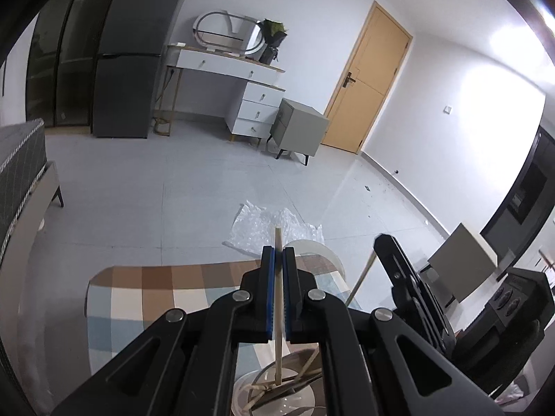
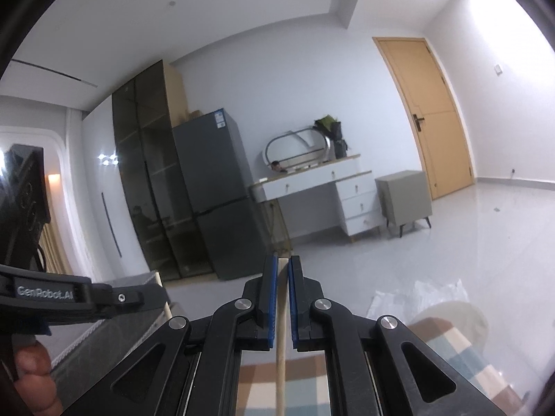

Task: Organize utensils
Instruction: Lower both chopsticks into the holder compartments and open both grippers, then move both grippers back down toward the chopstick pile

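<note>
My left gripper (image 1: pixel 278 253) is shut on a pale wooden chopstick (image 1: pixel 277 242) held upright; its lower end reaches into a white bowl (image 1: pixel 277 398) holding metal utensils below the jaws. My right gripper (image 2: pixel 282 263) is shut on a second pale wooden chopstick (image 2: pixel 281 346), held upright above the table. In the left wrist view the right gripper (image 1: pixel 409 277) stands to the right with its chopstick (image 1: pixel 362 277) slanting beside it. The left gripper's body (image 2: pixel 69 294) shows at the left of the right wrist view.
A round table with a checked cloth (image 1: pixel 156 294) lies under both grippers. A sheet of bubble wrap (image 1: pixel 270 232) lies on the floor beyond it. A white stool (image 1: pixel 326 253) stands at the table's far edge. A bed (image 1: pixel 20 180) is at the left.
</note>
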### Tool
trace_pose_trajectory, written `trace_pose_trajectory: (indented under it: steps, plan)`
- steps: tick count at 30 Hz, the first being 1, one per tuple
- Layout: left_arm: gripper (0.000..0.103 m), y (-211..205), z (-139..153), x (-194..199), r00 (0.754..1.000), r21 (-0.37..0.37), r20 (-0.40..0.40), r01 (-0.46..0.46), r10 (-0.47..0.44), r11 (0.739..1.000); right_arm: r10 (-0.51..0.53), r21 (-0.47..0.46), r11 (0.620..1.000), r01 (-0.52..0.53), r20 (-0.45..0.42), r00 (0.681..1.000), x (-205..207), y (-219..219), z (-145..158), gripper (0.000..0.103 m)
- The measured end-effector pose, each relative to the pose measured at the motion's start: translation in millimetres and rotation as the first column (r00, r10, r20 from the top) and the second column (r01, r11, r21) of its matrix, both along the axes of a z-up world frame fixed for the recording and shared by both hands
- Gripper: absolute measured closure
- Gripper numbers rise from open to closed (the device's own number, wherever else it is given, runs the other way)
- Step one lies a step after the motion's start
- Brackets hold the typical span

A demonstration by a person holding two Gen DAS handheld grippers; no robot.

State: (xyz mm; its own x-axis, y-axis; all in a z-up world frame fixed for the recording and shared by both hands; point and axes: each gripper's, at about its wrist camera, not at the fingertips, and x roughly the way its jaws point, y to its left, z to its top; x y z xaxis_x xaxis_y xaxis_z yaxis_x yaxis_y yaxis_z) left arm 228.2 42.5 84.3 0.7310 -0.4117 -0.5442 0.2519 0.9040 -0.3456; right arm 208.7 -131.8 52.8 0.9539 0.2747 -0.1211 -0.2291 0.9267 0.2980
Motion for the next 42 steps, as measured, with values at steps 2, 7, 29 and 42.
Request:
trace_pose_trajectory:
  steps: [2, 7, 29, 42]
  plan:
    - [0.103, -0.5, -0.4, -4.4, 1.0, -0.002, -0.001, 0.004, -0.004, 1.0, 0.014, 0.011, 1.0, -0.014, -0.018, 1.0, -1.6, -3.5, -1.2, 0.098]
    - [0.103, -6.0, -3.2, -13.4, 1.0, 0.017, -0.013, 0.02, -0.019, 1.0, 0.065, 0.004, 0.998, -0.065, -0.073, 0.995, -12.1, -11.3, -4.3, 0.098]
    - [0.051, -29.2, 23.1, -120.7, 0.996, 0.142, -0.015, -0.081, 0.084, 0.986, 0.187, 0.115, 0.98, -0.162, -0.249, 0.95, -105.5, -93.8, 5.2, 0.031]
    - [0.023, -49.8, 26.6, -180.7, 0.983, 0.225, 0.093, -0.178, 0.16, 0.958, 0.183, 0.087, 0.982, -0.166, -0.256, 0.949, -159.3, -112.8, 2.6, 0.005]
